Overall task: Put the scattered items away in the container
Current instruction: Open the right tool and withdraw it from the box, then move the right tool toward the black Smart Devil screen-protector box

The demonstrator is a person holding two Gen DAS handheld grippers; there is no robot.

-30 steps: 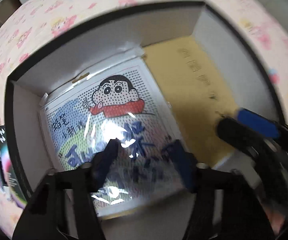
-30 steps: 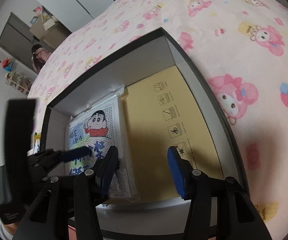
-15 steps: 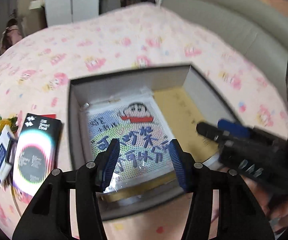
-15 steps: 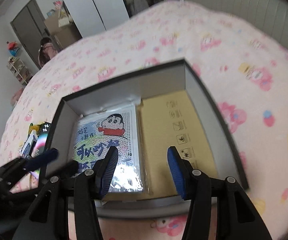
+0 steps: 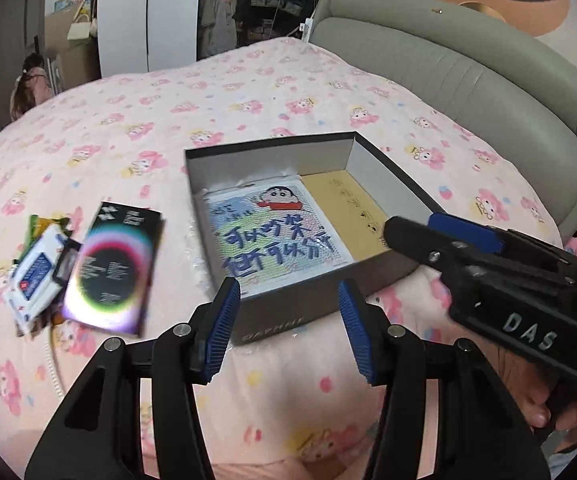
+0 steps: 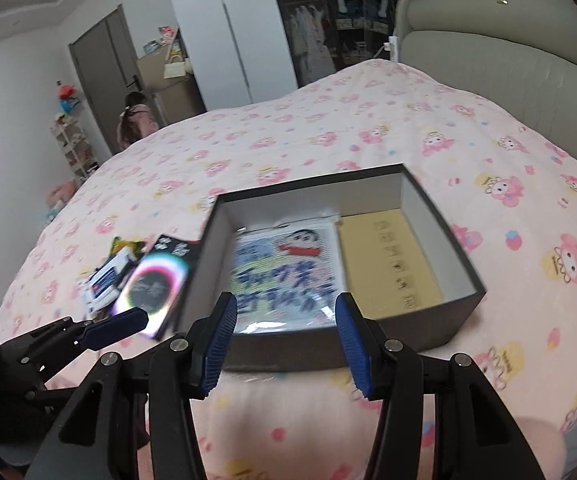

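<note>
A dark grey box (image 5: 268,164) (image 6: 428,332) with white inner walls sits open on the bed. Inside lie a cartoon-printed packet (image 5: 272,236) (image 6: 284,264) on the left and a yellow sheet (image 5: 348,204) (image 6: 388,260) on the right. Left of the box, on the cover, lie a black carton with a rainbow ring (image 5: 112,264) (image 6: 152,284), a white-and-blue pack (image 5: 36,272) (image 6: 106,280) and a green-yellow packet (image 5: 42,226) (image 6: 126,245). My left gripper (image 5: 288,320) hangs open and bare before the box's near wall. My right gripper (image 6: 284,336) (image 5: 412,224) is open too, holding nothing.
The bed's pink cartoon-print cover (image 5: 248,92) spreads all around the box. A grey padded headboard (image 5: 468,60) runs along the right. A person (image 6: 134,118) stands far off by a door and white wardrobe (image 6: 224,32). A hand (image 5: 528,412) holds the right gripper.
Both grippers have risen and drawn back out of the box. The whole box and the loose items to its left have come into view.
</note>
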